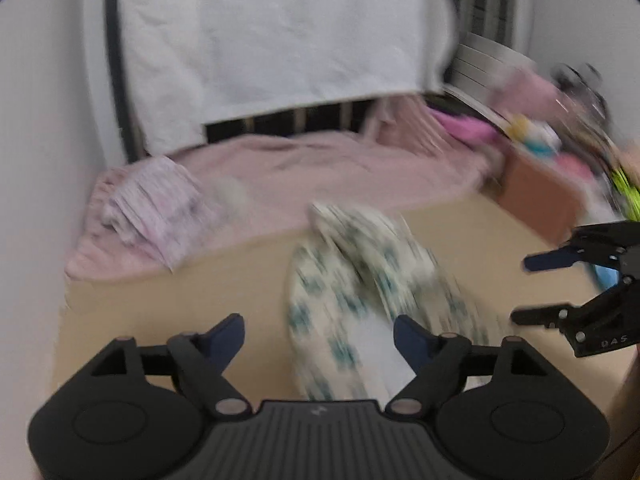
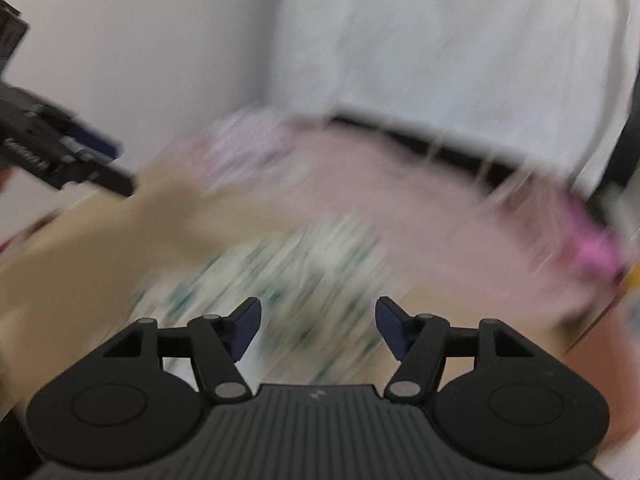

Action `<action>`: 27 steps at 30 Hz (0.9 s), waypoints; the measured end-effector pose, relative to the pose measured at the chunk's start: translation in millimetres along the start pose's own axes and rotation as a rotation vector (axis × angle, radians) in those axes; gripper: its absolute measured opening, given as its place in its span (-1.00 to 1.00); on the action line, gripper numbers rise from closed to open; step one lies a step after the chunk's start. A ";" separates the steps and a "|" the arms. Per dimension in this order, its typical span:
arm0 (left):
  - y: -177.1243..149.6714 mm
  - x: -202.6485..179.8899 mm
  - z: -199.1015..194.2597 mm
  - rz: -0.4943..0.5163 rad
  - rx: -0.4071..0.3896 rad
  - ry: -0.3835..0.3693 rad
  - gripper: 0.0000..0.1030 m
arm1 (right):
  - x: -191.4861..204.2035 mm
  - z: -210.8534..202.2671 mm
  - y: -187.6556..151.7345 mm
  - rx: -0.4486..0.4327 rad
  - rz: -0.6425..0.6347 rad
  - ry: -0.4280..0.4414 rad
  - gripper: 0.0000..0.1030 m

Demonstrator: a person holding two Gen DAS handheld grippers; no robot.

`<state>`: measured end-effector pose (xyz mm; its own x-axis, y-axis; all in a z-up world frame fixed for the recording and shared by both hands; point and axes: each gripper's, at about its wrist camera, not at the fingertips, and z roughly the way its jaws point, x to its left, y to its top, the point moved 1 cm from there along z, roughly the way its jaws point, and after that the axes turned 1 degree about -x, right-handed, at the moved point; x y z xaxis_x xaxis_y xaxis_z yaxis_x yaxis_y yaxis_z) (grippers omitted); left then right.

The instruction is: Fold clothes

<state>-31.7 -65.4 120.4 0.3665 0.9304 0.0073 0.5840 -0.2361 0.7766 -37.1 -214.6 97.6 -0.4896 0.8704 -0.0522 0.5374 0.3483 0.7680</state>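
Observation:
A cream garment with a green print [image 1: 360,292] lies crumpled on the tan tabletop [image 1: 180,300], blurred in both views. My left gripper [image 1: 320,334] is open just above its near end, pads apart with nothing pressed between them. My right gripper [image 1: 520,290] shows at the right edge of the left wrist view, open, beside the garment. In the right wrist view the right gripper [image 2: 318,326] stands open over the printed garment [image 2: 296,276], and the left gripper [image 2: 116,164] juts in at the far left.
A pink blanket [image 1: 320,168] covers the back of the table, with a folded pale pink striped cloth [image 1: 156,208] at its left. A white sheet [image 1: 280,40] hangs behind. A brown box [image 1: 536,196] and colourful items [image 1: 536,136] sit at the right.

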 end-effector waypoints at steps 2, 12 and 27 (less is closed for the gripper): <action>-42.0 -20.9 8.6 0.008 0.020 0.007 0.58 | 24.8 3.3 -44.6 0.007 0.015 0.033 0.27; -94.0 -23.5 48.9 -0.123 0.086 0.123 -0.92 | 38.3 27.4 -97.5 0.010 0.317 -0.061 -0.94; -93.3 -30.7 -4.5 -0.314 -0.072 0.129 -0.05 | 23.4 22.1 41.2 -0.232 0.094 -0.079 0.52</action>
<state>-100.7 -70.7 50.6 0.0798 0.9833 -0.1637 0.5992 0.0839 0.7962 -11.3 -172.1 113.9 -0.3846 0.9229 -0.0164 0.4013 0.1832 0.8974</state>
